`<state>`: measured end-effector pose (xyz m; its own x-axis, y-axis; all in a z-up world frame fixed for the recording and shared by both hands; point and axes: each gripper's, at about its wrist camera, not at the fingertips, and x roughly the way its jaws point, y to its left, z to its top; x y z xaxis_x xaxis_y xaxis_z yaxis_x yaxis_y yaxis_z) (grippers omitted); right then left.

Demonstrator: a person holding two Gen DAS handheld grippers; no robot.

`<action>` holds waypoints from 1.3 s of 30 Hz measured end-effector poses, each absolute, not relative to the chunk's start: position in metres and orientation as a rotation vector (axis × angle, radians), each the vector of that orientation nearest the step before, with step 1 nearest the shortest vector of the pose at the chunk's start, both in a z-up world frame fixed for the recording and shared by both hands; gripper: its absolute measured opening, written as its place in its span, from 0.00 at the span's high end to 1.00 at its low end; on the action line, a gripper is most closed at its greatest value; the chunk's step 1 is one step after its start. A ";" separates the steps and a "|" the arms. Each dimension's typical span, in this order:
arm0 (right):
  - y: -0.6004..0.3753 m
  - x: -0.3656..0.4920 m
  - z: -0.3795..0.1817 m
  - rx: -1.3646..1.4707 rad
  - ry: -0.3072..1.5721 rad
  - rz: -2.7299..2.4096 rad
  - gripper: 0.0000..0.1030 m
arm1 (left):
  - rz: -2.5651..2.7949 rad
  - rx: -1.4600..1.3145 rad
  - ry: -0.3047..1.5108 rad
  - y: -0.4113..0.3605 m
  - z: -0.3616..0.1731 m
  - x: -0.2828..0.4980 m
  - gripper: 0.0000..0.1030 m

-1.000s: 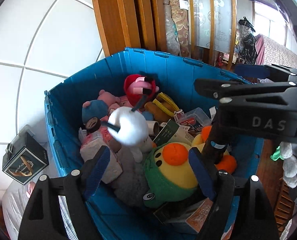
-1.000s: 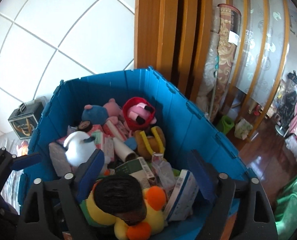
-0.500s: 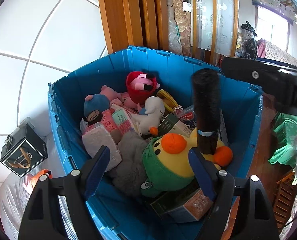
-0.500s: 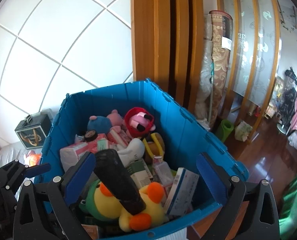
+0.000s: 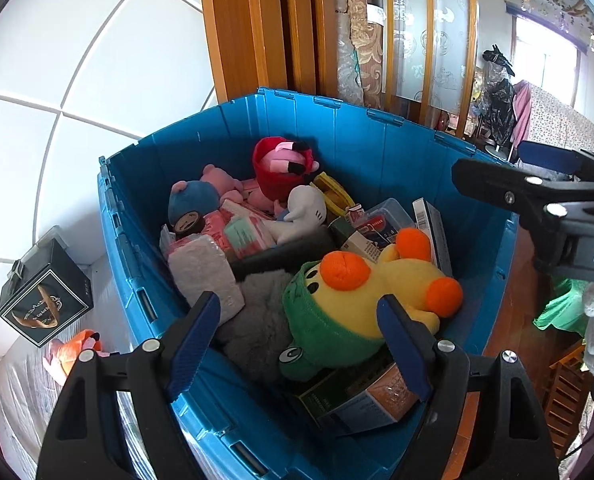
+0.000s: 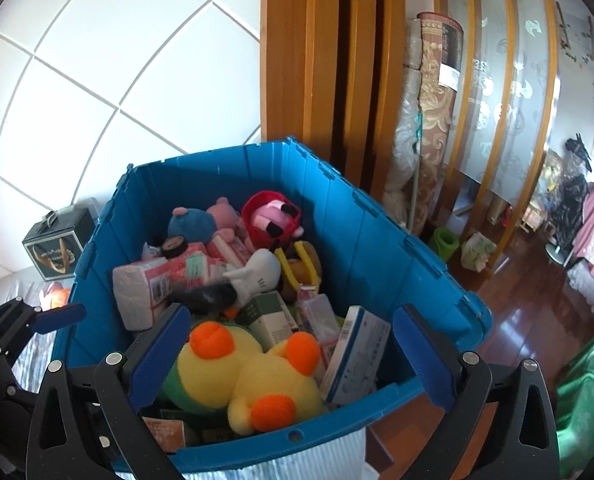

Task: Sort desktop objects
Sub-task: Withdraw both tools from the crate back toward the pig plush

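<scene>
Half-buried black roll (image 6: 211, 297) blurs among blue bin's (image 6: 381, 240) toys.

Blue crate (image 5: 377, 152) holds a yellow duck plush (image 5: 377, 284), a grey plush (image 5: 265, 320), a white plush (image 5: 305, 210) and cartons. Left gripper (image 5: 297, 340) hovers over it, fingers (image 5: 193, 336) apart, gripping nothing

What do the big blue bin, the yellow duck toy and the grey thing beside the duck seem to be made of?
Blue bin: looks like rigid moulded plastic, semi-gloss; ribbed walls with hinge lugs on the rim.
Yellow duck toy: soft plush fabric, matt and fuzzy, with stitched orange beak and feet and a green hood.
Grey thing: probably long-pile fake fur or fleece; the surface is shaggy, though its shape is unclear.
</scene>
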<state>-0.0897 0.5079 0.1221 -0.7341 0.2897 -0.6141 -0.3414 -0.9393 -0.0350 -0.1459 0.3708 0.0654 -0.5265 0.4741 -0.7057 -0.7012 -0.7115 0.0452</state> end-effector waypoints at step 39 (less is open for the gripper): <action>0.212 -0.176 0.114 -0.902 -0.021 2.927 0.00 | 2.611 -0.962 0.076 0.011 0.031 -0.228 0.15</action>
<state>-0.1757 0.2118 0.1138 -0.8235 0.0793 -0.5617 -0.0714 -0.9968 -0.0360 -0.2283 0.0108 0.0308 -0.7051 0.3104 -0.6376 -0.3472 -0.9351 -0.0713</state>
